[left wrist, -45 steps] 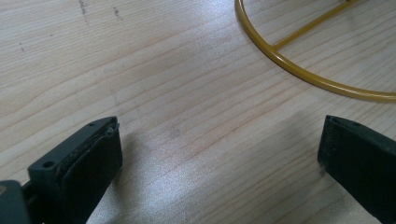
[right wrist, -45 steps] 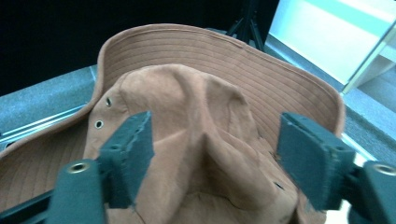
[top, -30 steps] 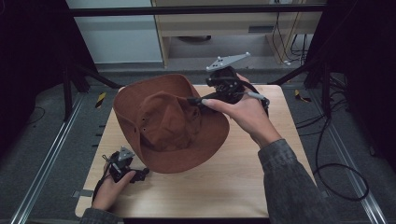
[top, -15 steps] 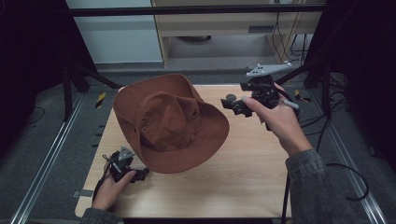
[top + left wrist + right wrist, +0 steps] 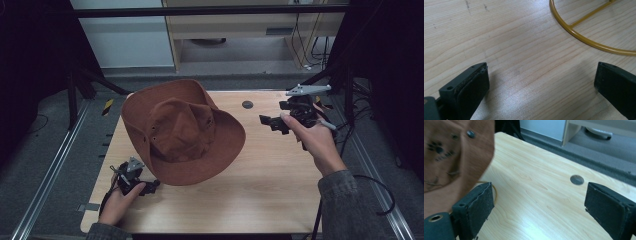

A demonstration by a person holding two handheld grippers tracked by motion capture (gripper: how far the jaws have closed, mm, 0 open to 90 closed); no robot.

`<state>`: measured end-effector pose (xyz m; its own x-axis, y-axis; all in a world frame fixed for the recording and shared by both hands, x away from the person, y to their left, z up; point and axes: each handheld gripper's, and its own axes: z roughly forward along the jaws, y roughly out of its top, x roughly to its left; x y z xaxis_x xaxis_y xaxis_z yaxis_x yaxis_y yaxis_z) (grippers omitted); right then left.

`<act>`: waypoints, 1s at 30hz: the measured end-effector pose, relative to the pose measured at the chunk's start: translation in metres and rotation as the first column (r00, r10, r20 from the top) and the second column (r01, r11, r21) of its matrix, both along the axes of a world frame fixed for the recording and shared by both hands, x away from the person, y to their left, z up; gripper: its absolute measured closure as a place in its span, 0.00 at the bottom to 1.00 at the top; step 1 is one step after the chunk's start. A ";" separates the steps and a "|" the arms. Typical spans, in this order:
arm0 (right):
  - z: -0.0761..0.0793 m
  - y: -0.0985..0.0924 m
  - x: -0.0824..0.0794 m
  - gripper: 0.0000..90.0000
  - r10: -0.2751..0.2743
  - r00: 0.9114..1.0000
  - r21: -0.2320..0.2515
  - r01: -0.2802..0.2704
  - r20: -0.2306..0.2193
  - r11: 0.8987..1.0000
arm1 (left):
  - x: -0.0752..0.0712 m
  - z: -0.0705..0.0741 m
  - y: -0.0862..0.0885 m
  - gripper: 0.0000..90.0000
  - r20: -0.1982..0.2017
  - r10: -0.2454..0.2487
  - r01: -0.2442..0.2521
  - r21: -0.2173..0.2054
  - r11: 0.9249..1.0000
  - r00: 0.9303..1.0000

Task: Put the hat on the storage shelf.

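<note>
A brown wide-brimmed hat [image 5: 182, 132] sits tilted on the left half of the wooden table [image 5: 265, 190], propped above the surface. In the right gripper view the hat [image 5: 454, 157] hangs at the left with a paw-print mark on it. My right gripper [image 5: 270, 124] is held in the air to the right of the brim, clear of it, jaws open and empty [image 5: 540, 205]. My left gripper [image 5: 149, 186] rests on the table just under the hat's front-left brim, open and empty [image 5: 541, 82]. A yellow wire ring [image 5: 584, 37] lies on the wood ahead of it.
A small grey round plug [image 5: 247, 104] is set in the table behind the hat, also seen as a grey disc [image 5: 577, 179]. Metal rails run along both sides of the table, and a shelf unit stands behind it. Cables trail on the floor at right.
My right gripper has drawn back from the hat's crown to the right and now hovers clear of the brim. The hat and the left gripper have stayed put.
</note>
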<state>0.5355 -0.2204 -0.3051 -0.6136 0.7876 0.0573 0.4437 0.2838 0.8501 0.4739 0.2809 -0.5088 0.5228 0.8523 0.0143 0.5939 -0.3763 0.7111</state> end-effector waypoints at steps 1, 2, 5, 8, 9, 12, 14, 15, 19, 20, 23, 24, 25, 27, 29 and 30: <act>-0.004 -0.001 0.001 0.10 -0.009 1.000 -0.010 0.008 -0.013 1.000 | 0.000 0.000 0.000 0.00 0.000 0.000 0.000 0.000 1.000 1.000; -0.008 -0.002 0.001 0.10 -0.017 1.000 -0.021 0.016 -0.012 1.000 | 0.000 0.000 0.000 0.00 0.000 -0.001 0.001 0.001 1.000 1.000; -0.020 -0.005 0.001 0.10 -0.032 0.999 -0.030 0.031 -0.036 0.999 | 0.000 0.000 0.000 0.00 0.000 0.000 0.000 0.001 1.000 1.000; -0.035 -0.009 0.001 0.10 -0.041 0.998 -0.040 0.038 -0.055 0.998 | 0.000 0.000 0.000 0.00 0.000 0.000 0.000 0.000 1.000 1.000; -0.040 -0.009 0.001 0.10 -0.046 0.997 -0.041 0.044 -0.061 0.998 | 0.000 0.000 0.000 0.00 0.000 0.000 0.000 0.001 1.000 1.000; -0.054 -0.011 0.000 0.09 -0.053 0.996 -0.046 0.050 -0.075 0.998 | 0.000 0.000 0.000 0.00 0.000 0.000 0.000 0.001 1.000 1.000; -0.063 -0.011 -0.001 0.09 -0.058 0.994 -0.050 0.053 -0.088 0.997 | 0.000 0.000 0.000 0.00 0.000 0.000 0.000 0.001 1.000 1.000; -0.068 -0.012 -0.001 0.09 -0.059 0.994 -0.050 0.054 -0.092 0.997 | 0.000 0.000 0.000 0.00 0.000 0.000 0.000 0.001 1.000 1.000; -0.089 -0.012 -0.004 0.09 -0.066 0.990 -0.056 0.059 -0.123 0.997 | 0.000 0.000 0.000 0.00 0.000 0.000 0.000 0.001 1.000 1.000; -0.094 -0.013 -0.005 0.09 -0.069 0.989 -0.051 0.063 -0.128 0.997 | 0.000 0.000 0.000 0.00 0.000 0.000 0.000 0.000 1.000 1.000; -0.110 -0.015 -0.008 0.10 -0.078 0.986 -0.048 0.072 -0.145 0.996 | 0.000 0.000 0.000 0.00 0.000 0.000 0.000 0.001 1.000 1.000; -0.114 -0.016 -0.009 0.10 -0.081 0.985 -0.050 0.074 -0.152 0.996 | 0.000 0.000 0.000 0.00 0.000 0.000 0.000 0.001 1.000 1.000; -0.118 -0.016 -0.010 0.10 -0.086 0.983 -0.049 0.079 -0.162 0.996 | 0.000 0.000 0.000 0.00 0.000 0.000 0.000 0.001 1.000 1.000; -0.126 -0.018 -0.012 0.10 -0.089 0.981 -0.050 0.082 -0.170 0.995 | 0.000 0.000 0.000 0.00 0.000 0.000 0.000 0.001 1.000 1.000; -0.132 -0.019 -0.013 0.10 -0.093 0.981 -0.053 0.086 -0.170 0.995 | 0.000 0.000 0.000 0.00 0.000 0.000 0.000 0.001 1.000 1.000; -0.135 -0.019 -0.014 0.10 -0.097 0.979 -0.046 0.090 -0.177 0.995 | 0.000 0.000 0.000 0.00 0.000 0.000 0.000 0.001 1.000 1.000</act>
<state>0.5216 -0.2398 -0.4405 -0.5198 0.8446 0.1285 0.6137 0.2644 0.7440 0.4737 0.2808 -0.5088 0.5226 0.8524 0.0148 0.5941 -0.3766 0.7108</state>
